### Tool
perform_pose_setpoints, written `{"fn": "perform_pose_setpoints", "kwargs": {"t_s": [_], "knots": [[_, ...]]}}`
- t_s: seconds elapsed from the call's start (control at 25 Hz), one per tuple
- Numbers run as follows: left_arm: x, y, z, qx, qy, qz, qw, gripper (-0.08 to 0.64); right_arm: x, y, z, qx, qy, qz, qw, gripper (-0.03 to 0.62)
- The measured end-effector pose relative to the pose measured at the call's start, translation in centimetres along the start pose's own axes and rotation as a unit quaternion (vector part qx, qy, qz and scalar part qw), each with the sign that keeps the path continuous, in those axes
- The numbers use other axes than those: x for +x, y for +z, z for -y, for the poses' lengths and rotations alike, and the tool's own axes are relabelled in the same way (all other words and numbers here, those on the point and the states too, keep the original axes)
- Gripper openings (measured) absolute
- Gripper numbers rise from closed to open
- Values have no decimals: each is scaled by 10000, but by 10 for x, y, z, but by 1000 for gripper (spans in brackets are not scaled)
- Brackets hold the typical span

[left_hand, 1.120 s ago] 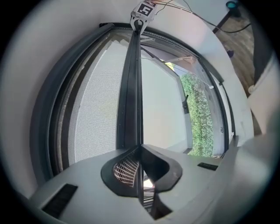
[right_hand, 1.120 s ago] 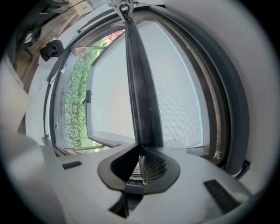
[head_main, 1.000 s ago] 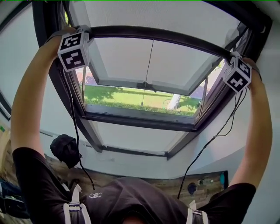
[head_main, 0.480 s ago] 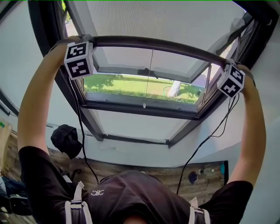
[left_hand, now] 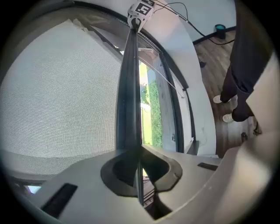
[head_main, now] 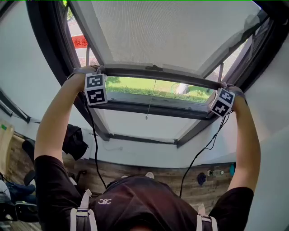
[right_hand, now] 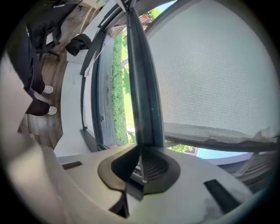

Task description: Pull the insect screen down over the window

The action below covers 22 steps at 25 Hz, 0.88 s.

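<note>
The insect screen's grey mesh (head_main: 171,36) covers the upper part of the roof window. Its dark bottom bar (head_main: 158,76) runs across the opening, with a strip of grass (head_main: 149,88) showing below it. My left gripper (head_main: 96,72) is shut on the bar's left end and my right gripper (head_main: 225,88) on its right end. In the left gripper view the bar (left_hand: 128,87) runs from the left gripper (left_hand: 139,151) up to the other gripper's cube (left_hand: 142,8), mesh (left_hand: 61,96) at its left. In the right gripper view the right gripper (right_hand: 141,153) pinches the bar (right_hand: 142,87), mesh (right_hand: 210,78) at its right.
A thin pull cord (head_main: 150,101) hangs from the bar's middle. The dark window frame (head_main: 149,110) and white sill (head_main: 144,155) lie below. A black garment (head_main: 74,142) hangs at the lower left. Cables (head_main: 201,151) trail from both grippers over a wooden floor (head_main: 135,169).
Both grippers have come down with the bar held between them. The mesh now covers more of the opening, and the open strip below the bar has narrowed.
</note>
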<state>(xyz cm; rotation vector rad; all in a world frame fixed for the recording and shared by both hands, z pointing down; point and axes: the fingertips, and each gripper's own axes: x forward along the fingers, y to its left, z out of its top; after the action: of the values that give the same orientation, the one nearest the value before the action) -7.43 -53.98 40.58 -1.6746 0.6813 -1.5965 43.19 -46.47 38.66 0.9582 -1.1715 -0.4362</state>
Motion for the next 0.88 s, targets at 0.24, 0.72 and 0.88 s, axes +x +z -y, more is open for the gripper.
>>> {"fn": "perform_pose_setpoints", "kwargs": {"t_s": [0.24, 0.72, 0.88], "knots": [[37, -3, 47, 3, -170, -65, 9998, 26, 33, 7, -48, 85, 81, -46, 9999, 28], [91, 1, 116, 43, -342, -381, 9987, 26, 82, 9, -119, 212, -51, -69, 9997, 28], [108, 1, 141, 100, -438, -441, 9980, 28, 97, 11, -144, 148, 88, -124, 9998, 28]]}}
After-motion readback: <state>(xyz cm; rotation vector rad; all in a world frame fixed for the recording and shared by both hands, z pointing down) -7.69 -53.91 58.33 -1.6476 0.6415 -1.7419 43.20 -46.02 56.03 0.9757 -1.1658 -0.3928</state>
